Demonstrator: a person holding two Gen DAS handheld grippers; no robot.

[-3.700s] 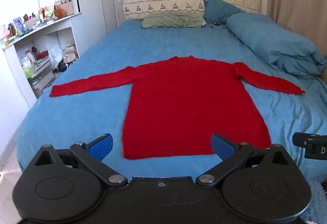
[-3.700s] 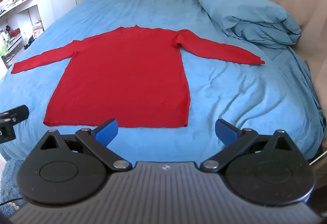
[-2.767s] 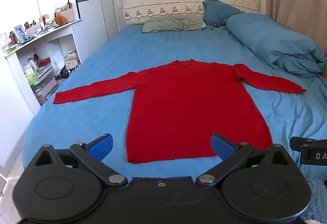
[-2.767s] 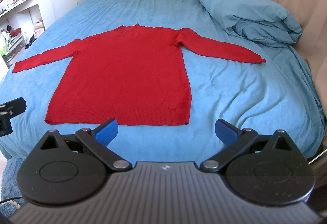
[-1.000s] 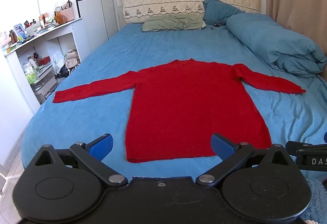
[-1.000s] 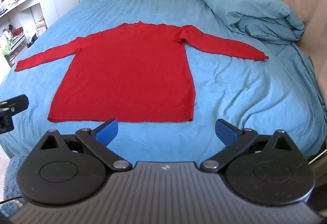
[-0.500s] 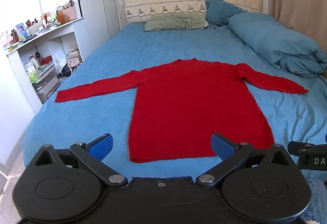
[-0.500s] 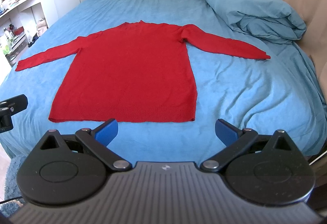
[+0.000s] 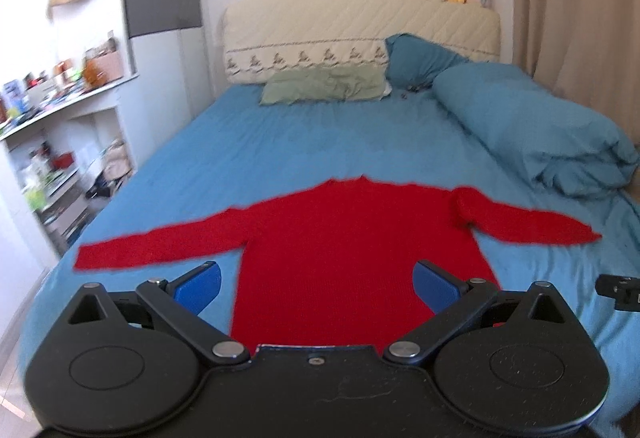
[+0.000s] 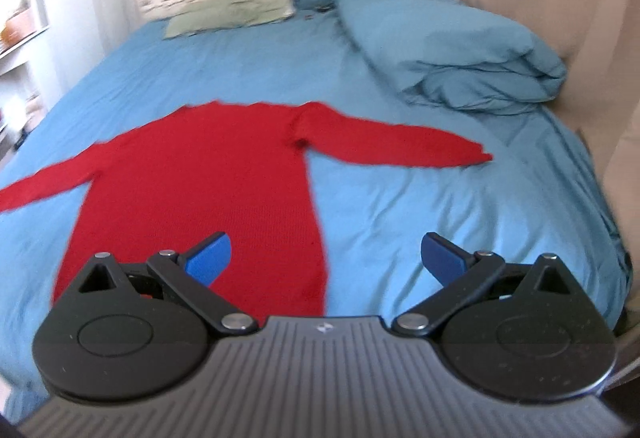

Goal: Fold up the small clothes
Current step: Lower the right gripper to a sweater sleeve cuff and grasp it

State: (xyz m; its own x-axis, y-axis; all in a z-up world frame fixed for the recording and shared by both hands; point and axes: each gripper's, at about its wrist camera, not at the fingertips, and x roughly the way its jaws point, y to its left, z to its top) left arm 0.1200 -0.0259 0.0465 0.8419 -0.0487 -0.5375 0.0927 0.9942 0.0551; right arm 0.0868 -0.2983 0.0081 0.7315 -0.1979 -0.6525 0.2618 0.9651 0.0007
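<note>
I am holding both tools with their jaws spread wide and nothing between them. The left gripper [image 9: 316, 288] is hovering over the lower body of the red sweater [image 9: 352, 246], its blue pads [image 9: 199, 286] framing the hem region, which the tool body is hiding. The right gripper [image 10: 326, 258] is sitting above the sweater's right side seam, one pad over red knit, the other over bare sheet.

The sweater is lying flat and face-up on the blue bed [image 10: 400, 214], collar toward the headboard, both sleeves stretched straight out sideways. To the right, a rolled blue duvet [image 9: 532, 134] is resting well apart from the right sleeve [image 10: 396, 146].

I am judging that no fold has been made yet: everything is left to do, sleeves first, then the body.

Compared with half a second ago, both cameras are sitting further forward and lower, so the hem is now slipping under the tool bodies, and both views are blurring with motion.
</note>
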